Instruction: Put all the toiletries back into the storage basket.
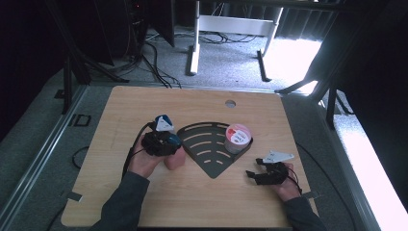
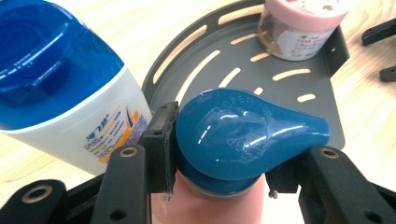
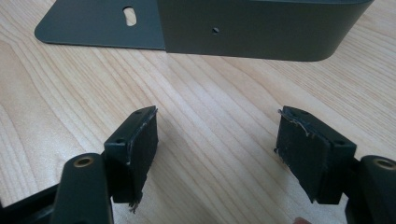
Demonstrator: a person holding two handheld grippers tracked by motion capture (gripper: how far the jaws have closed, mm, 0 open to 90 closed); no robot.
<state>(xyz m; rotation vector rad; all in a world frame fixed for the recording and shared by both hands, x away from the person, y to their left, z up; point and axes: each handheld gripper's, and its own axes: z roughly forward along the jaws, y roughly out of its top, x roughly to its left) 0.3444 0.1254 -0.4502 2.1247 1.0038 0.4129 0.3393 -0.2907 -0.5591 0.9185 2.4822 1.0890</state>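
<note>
Left tool [image 2: 219, 154], at the lower middle of the left gripper view, has its jaws clamped on the blue flip cap [image 2: 243, 133] of a pink bottle [image 1: 174, 161] standing on the counter [image 1: 120, 192], left of the dark tray [image 1: 211, 168]. Glossy plastic looks slippery and light; gripping the rigid cap's flanks seems safest. Right tool [image 3: 215, 154] sits wide, empty.

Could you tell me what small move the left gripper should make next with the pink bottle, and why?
Probably lift the pink bottle straight up. The left gripper has its fingers against the bottle's blue cap, the bottle looks to stand on the table beside the dark tray, and the white bottle stands close.
</note>
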